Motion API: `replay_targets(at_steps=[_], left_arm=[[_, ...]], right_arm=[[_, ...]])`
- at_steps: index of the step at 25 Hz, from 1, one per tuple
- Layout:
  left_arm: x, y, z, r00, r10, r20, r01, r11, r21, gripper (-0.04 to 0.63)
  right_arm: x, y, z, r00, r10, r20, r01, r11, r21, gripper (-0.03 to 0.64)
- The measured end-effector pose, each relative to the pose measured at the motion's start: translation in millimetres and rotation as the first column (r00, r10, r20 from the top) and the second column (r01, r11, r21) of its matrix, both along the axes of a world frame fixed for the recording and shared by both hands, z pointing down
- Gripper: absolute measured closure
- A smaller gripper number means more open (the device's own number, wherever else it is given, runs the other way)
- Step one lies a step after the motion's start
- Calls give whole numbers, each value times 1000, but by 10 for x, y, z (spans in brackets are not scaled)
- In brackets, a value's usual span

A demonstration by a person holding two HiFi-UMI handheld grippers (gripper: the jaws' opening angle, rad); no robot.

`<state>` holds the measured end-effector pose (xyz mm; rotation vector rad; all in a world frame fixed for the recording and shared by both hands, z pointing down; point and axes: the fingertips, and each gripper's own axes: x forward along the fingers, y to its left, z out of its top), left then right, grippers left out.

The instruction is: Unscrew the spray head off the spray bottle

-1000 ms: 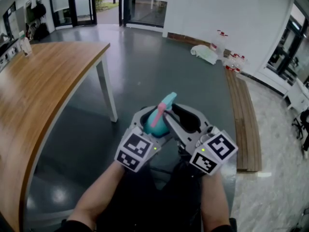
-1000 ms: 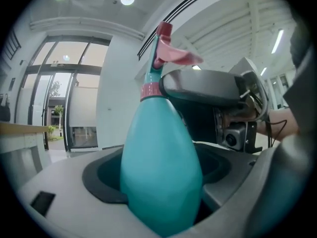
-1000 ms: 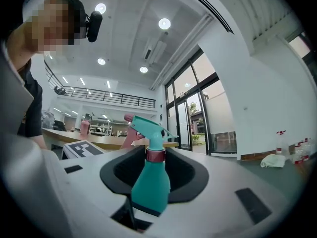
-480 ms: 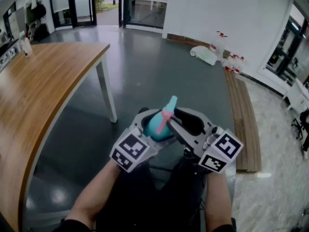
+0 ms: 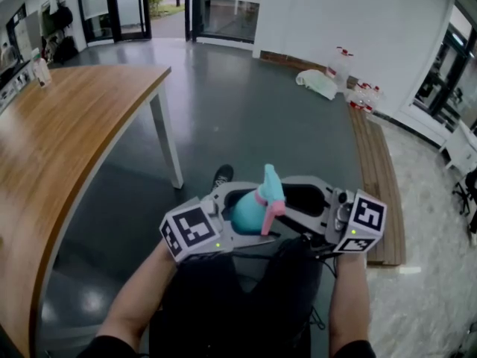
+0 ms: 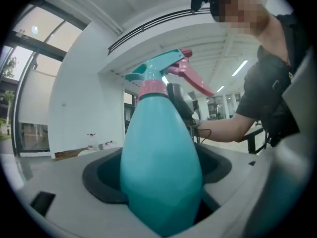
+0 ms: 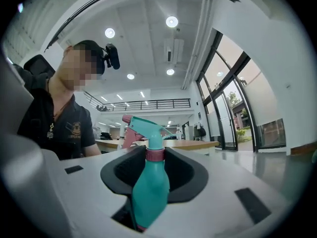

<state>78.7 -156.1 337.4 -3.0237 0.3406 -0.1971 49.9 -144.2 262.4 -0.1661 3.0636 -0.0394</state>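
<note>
Above the person's lap (image 5: 246,297), well apart from the near corner of the wooden table (image 5: 89,125) and resting on no surface: one teal spray bottle (image 5: 250,215), being carried in mid-air between two hand-held grippers. Left gripper (image 6: 158,177): its jaws are clamping the bottle's wide body, which is filling the gap between them and touching both pads. Right gripper (image 7: 153,180): its jaws are standing wide and flanking the lower body of the same bottle from the opposite side. The pads appear to be bearing on it, though contact on one side is showing less plainly. Spray head (image 5: 270,189): teal, with a pink trigger (image 5: 272,213), it is sitting on the pink collar (image 7: 154,154) and standing clear above both sets of jaws. Neither gripper is touching it. Step in hand, as judged: the bottle is being steadied between the two grippers, and the unscrewing proper is not yet beginning. Next move, as judged: it is calling for the left gripper to anchor the body. The right gripper would let go, shift up to the collar or head, close there and turn it about the bottle's long axis.
</note>
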Motion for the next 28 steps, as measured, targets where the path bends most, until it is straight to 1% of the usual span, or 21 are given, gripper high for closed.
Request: replay_targets(at_steps=[5, 7, 9, 12, 14, 16, 17, 19, 21, 22, 23, 24, 26, 28], left_arm=[[29, 151, 12, 997, 70, -8, -71, 997, -26, 183], [26, 153, 13, 997, 69, -15, -70, 997, -29, 183], [11, 86, 11, 999, 30, -26, -31, 999, -30, 183], [-44, -79, 29, 997, -61, -37, 59, 998, -37, 183], [-124, -194, 62, 992, -121, -37, 120, 992, -44, 183], [-189, -309, 87, 982, -184, -36, 182, 982, -53, 183], [-201, -369, 88, 975, -219, -36, 217, 975, -55, 183], [-228, -493, 83, 955, -295, -33, 293, 955, -52, 183], [-289, -618, 87, 926, -376, -28, 374, 926, -42, 183], [-322, -675, 90, 910, -413, -25, 412, 910, -37, 183], [-352, -723, 93, 895, -446, -22, 446, 895, -35, 183], [-375, -762, 97, 880, -475, -19, 474, 880, -34, 183], [-404, -813, 120, 856, -517, -10, 517, 856, -34, 183], [-421, -851, 150, 835, -551, -2, 550, 834, -36, 183]], right_arm=[[15, 99, 24, 995, -98, 6, 98, 995, -9, 486], [7, 99, 19, 994, -107, 11, 107, 994, -10, 486], [1, 45, 25, 997, -74, 6, 74, 997, -12, 483], [-2, -74, 53, 1000, -1, -14, 1, 1000, -18, 480], [-16, -141, 62, 999, 38, -9, -38, 999, -22, 476], [18, -235, 45, 994, 106, 4, -106, 994, -19, 476], [69, -297, 24, 987, 158, 8, -158, 987, -14, 476], [185, -413, -29, 960, 280, 12, -280, 960, 6, 476], [241, -427, -106, 929, 369, 29, -370, 929, 25, 486], [232, -377, -159, 922, 385, 43, -386, 922, 34, 499], [201, -302, -213, 922, 383, 54, -386, 922, 40, 522], [153, -221, -257, 926, 374, 58, -376, 926, 43, 526], [30, -96, -283, 933, 359, 37, -360, 932, 37, 535], [-100, -52, -230, 929, 370, -10, -369, 929, 33, 537]])
